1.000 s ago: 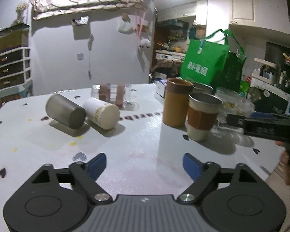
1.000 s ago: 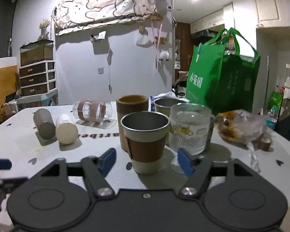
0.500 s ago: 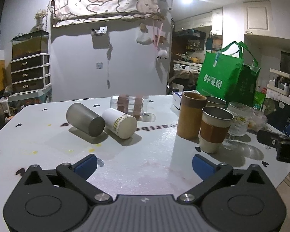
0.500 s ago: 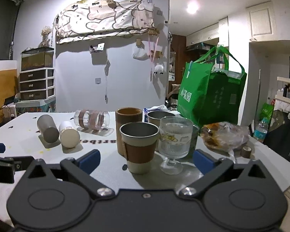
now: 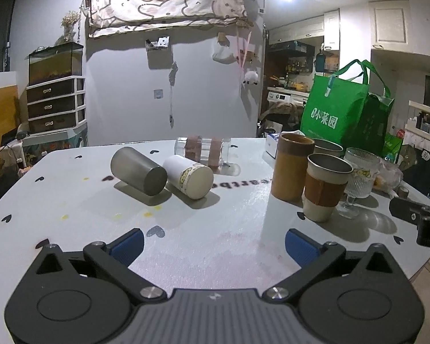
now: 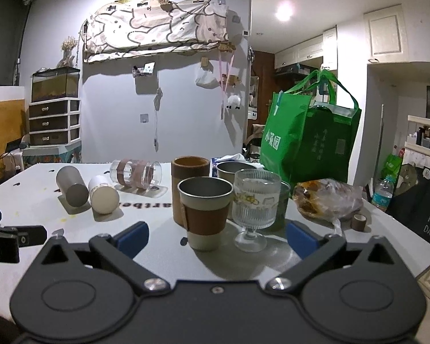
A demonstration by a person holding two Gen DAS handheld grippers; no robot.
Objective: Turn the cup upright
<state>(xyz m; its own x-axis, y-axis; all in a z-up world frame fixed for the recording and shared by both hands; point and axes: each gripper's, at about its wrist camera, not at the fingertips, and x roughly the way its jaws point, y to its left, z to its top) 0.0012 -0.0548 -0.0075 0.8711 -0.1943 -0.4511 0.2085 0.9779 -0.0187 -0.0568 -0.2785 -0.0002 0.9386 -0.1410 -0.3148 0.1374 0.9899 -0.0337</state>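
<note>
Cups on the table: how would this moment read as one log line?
left tongs open, empty | right tongs open, empty | steel cup, white cup, clear cup lying sideways | none flipped yet

Bare table (image 5: 215, 229) lies ahead of my left tool (image 5: 213, 245), jaws spread wide, nothing between them.

Obstacles toward the far edge: steel cup (image 5: 139, 170) and white cup (image 5: 190, 176) lying side by side, clear cup (image 5: 203, 150) on its side behind them.

Before my right tool (image 6: 216, 239): sleeved cup (image 6: 205, 212), stemmed glass (image 6: 255, 206), brown tumbler (image 6: 189, 172), closely clustered; green bag (image 6: 309, 140) behind.
</note>
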